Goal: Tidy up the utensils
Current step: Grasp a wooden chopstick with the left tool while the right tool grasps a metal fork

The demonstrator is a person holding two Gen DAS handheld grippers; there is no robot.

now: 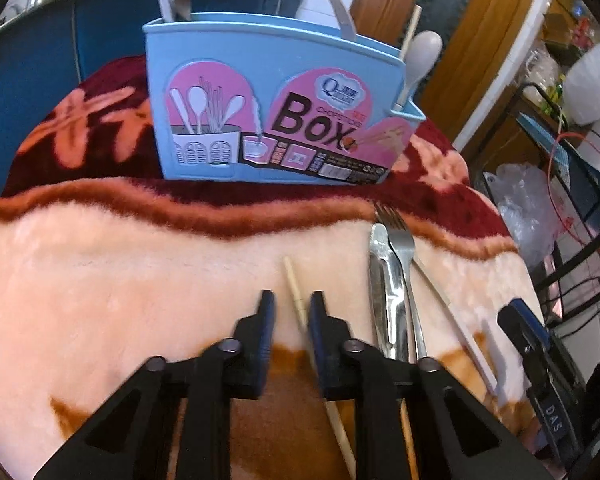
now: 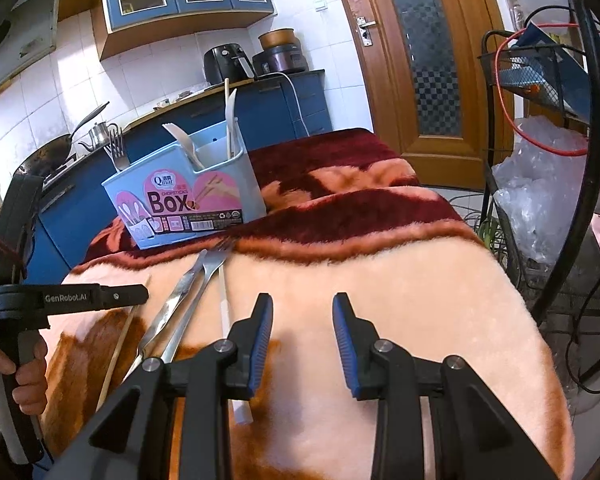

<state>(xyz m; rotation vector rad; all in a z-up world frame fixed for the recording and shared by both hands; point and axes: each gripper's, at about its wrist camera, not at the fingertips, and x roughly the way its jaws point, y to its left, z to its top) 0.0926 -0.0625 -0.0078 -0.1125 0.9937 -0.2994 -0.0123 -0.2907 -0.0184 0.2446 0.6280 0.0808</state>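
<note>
Left gripper [image 1: 290, 308] straddles the chopstick [image 1: 296, 300], pads not clamped; fork [image 1: 400, 240] at two o'clock. Right gripper [image 2: 302, 320] released.

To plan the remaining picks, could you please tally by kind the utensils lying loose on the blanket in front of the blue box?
Wooden chopstick: 1
White chopstick: 1
Metal fork: 1
Metal knife: 1
Total: 4
</note>
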